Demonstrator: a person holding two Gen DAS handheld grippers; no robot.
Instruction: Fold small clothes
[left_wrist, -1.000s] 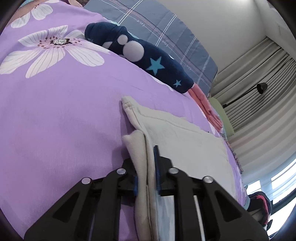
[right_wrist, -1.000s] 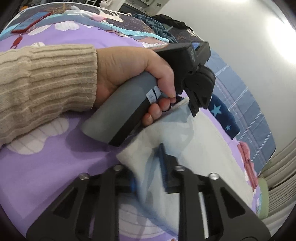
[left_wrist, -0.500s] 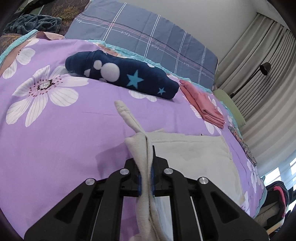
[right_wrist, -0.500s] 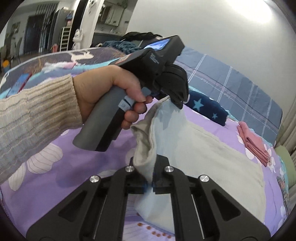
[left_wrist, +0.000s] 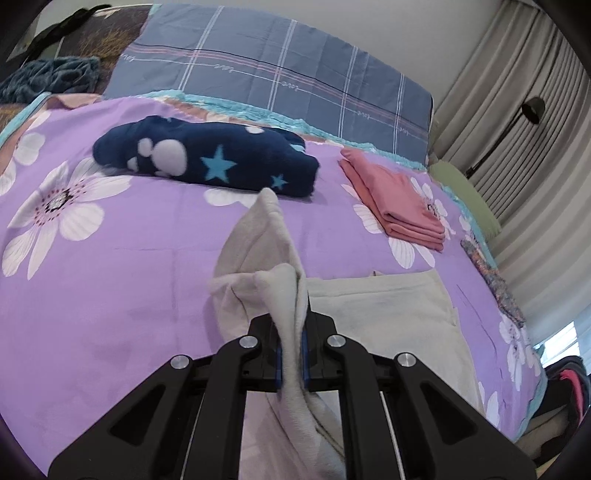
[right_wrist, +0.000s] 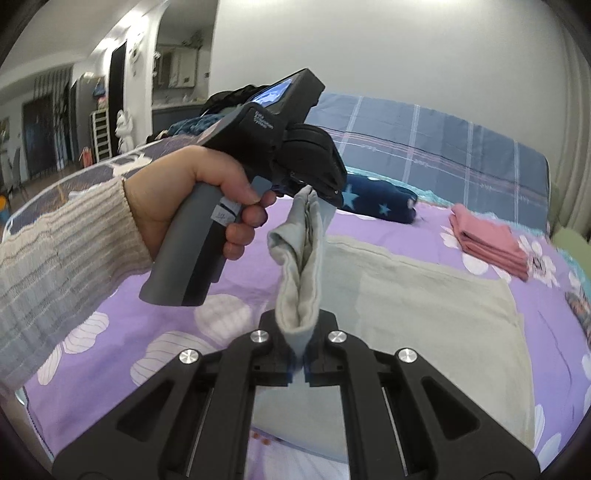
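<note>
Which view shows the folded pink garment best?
The left wrist view: the pink garment lies sharp on the purple bedspread, and its stacked folded edges are clear. In the right wrist view the same garment is smaller, near the right edge and slightly blurred, so its layers are harder to see.

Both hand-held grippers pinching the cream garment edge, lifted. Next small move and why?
Probably carry the lifted edge forward over the flat part to make the fold. The left hand-held gripper and right hand-held gripper are each shut on the cream garment, its near edge raised off the purple bedspread while the rest lies flat toward the folded pink garment.
</note>
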